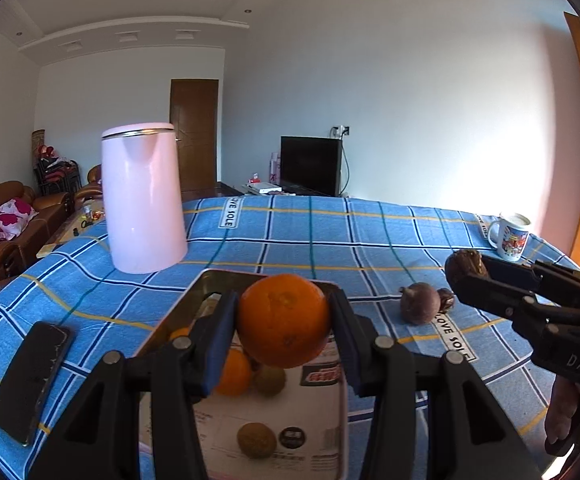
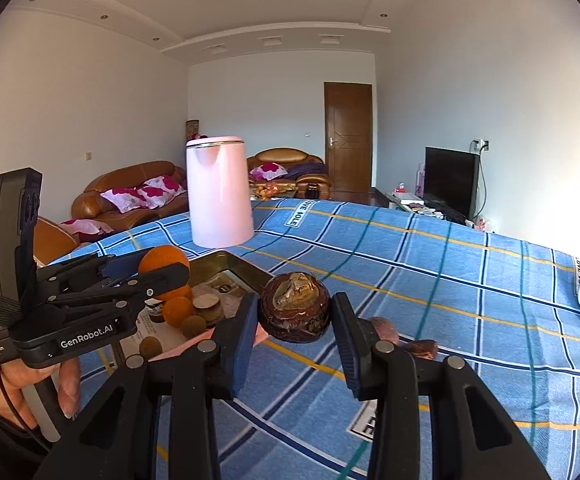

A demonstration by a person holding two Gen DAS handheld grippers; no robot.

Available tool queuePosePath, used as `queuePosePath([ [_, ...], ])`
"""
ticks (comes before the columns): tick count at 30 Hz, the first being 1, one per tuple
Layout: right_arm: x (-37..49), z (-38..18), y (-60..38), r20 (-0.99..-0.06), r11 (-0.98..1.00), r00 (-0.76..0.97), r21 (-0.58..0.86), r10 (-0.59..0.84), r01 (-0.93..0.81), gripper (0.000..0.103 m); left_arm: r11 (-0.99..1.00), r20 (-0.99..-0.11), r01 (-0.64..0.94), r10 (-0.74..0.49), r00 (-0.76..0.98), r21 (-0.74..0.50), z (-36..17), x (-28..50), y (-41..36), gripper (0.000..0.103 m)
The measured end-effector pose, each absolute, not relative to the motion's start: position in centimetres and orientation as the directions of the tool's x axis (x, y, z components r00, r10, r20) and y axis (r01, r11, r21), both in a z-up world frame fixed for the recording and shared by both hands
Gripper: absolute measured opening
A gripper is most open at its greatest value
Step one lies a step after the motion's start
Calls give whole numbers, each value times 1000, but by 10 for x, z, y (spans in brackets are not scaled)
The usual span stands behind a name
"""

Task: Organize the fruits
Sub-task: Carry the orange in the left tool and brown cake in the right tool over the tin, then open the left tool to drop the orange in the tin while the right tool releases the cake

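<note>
My left gripper is shut on a large orange and holds it above a metal tray. The tray holds a smaller orange and a few brown round fruits. My right gripper is shut on a dark brown mangosteen, lifted above the cloth right of the tray. In the left wrist view it enters from the right. Another mangosteen and a small brown piece lie on the cloth.
A pink kettle stands behind the tray. A black phone lies on the left of the blue checked tablecloth. A printed mug stands at the far right edge.
</note>
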State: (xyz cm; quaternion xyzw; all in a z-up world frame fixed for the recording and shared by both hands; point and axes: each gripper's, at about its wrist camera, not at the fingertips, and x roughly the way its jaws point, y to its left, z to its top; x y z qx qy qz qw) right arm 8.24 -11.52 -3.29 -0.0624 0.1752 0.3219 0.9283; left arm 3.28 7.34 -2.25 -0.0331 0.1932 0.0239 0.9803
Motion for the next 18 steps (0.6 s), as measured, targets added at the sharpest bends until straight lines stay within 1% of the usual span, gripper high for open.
queuePosePath([
  [9, 94, -44, -53, -439, 712, 651, -37, 618, -701, 40, 983, -448, -165, 110, 887, -86, -41, 26, 127, 49],
  [14, 100, -56, -23, -499, 684, 611, -50, 614, -728, 40, 980, -484, -177, 111, 868, -94, -53, 26, 141, 49],
  [18, 105, -68, -5, -555, 683, 596, -67, 581, -728, 40, 981, -499, -173, 108, 860, -86, -58, 27, 144, 49],
])
